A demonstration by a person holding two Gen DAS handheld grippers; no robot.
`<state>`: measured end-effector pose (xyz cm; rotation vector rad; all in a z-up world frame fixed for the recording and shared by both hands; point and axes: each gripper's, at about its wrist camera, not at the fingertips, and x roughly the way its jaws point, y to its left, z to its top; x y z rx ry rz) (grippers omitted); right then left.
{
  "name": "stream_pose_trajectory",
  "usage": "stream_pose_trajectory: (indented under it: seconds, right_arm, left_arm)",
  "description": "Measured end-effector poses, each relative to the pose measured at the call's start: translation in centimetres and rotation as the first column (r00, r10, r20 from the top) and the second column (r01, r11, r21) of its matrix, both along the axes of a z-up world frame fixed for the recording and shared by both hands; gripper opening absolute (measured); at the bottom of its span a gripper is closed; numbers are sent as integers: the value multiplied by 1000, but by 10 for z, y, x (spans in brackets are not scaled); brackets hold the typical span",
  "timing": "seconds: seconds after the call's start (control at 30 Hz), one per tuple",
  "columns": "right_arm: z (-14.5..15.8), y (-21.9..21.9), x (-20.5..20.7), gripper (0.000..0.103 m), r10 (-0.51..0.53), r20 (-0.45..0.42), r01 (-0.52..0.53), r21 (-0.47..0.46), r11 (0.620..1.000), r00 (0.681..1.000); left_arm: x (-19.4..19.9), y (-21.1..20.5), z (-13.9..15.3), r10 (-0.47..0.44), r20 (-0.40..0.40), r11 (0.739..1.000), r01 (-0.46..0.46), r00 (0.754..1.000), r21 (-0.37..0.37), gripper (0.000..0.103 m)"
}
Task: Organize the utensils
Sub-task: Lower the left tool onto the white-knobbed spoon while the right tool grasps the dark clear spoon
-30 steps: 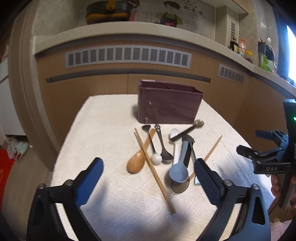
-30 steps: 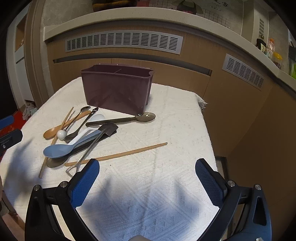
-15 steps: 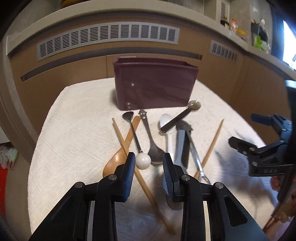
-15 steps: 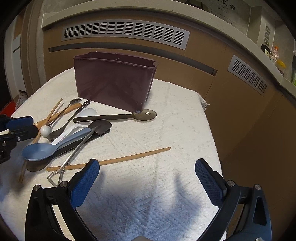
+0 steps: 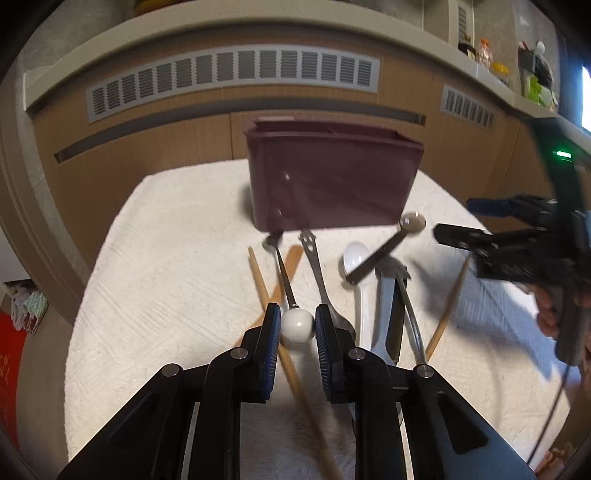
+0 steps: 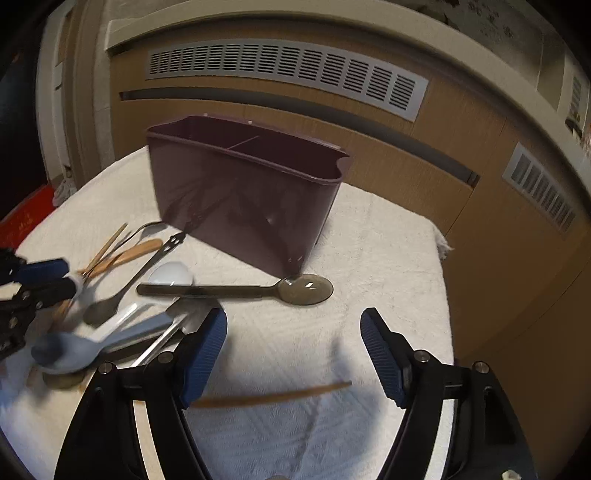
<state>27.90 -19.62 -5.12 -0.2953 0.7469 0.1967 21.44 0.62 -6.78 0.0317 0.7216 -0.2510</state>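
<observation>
Our left gripper (image 5: pixel 296 329), wide a second ago, now closes around the ball-ended spoon (image 5: pixel 297 326); our right gripper (image 6: pixel 293 345) starts narrowing.

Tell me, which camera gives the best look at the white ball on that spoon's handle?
The left wrist view: the white ball sits sharp and central between the closing left gripper. The right wrist view shows only a blurred sliver of it at the left edge.

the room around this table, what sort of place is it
Probably a home kitchen or dining corner. A curved counter with vent grilles wraps behind the cloth-covered table, jars and bottles stand on the ledge, and spoons and chopsticks lie beside a maroon utensil caddy.
</observation>
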Motion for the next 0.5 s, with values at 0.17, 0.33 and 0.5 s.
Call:
stream_pose_trajectory:
  seconds: [0.17, 0.33, 0.5]
  right_arm:
    - [-18, -7, 56, 81, -216, -125, 230, 109, 967, 968]
    - [-42, 15, 80, 78, -300, -179, 313, 45, 949, 937]
    - [-40, 24, 55, 57, -185, -152, 187, -3, 982, 971]
  left_arm:
    - [-6, 13, 14, 35, 42, 998, -32, 998, -57, 16]
    - [-7, 23, 16, 48, 39, 995, -45, 998, -89, 16]
    - [-9, 31, 8, 31, -12, 993, -32, 999, -113, 17]
